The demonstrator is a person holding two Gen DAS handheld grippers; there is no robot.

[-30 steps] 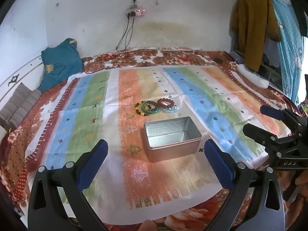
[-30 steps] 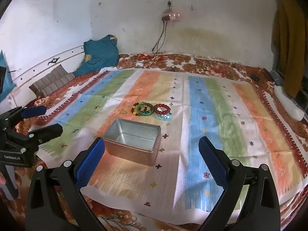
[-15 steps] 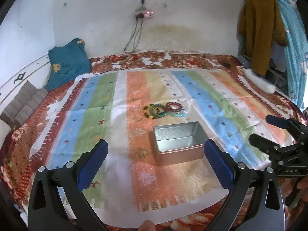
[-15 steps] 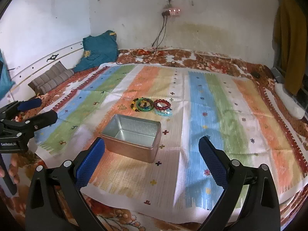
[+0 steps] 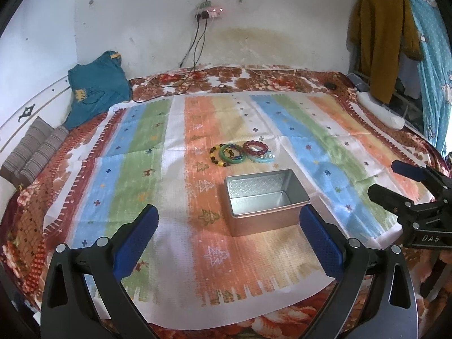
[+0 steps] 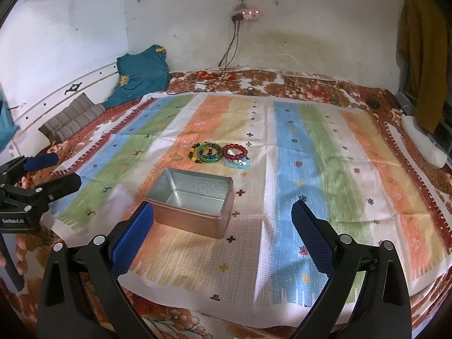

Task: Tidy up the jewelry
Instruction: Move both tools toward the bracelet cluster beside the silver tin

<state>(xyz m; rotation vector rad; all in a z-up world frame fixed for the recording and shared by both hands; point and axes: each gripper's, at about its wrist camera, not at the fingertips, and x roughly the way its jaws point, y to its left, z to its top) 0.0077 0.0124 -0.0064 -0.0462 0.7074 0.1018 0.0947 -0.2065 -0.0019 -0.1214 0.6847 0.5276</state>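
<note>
Both claws, the left claw (image 5: 227,233) and the right claw (image 6: 223,230), hang with fingers spread wide and empty above a striped cloth (image 5: 135,169) on the bed. A cluster of bracelets (image 5: 241,154) lies just beyond an empty metal tin (image 5: 265,197). The first pick looks best made on an outer bracelet, pinching one side of its ring so the neighbours stay put.

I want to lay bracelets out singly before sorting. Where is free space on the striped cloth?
Bare cloth lies left of the metal tin, on the blue and green stripes, and right of it. The strip between tin and bracelets is narrow and crowded.
</note>
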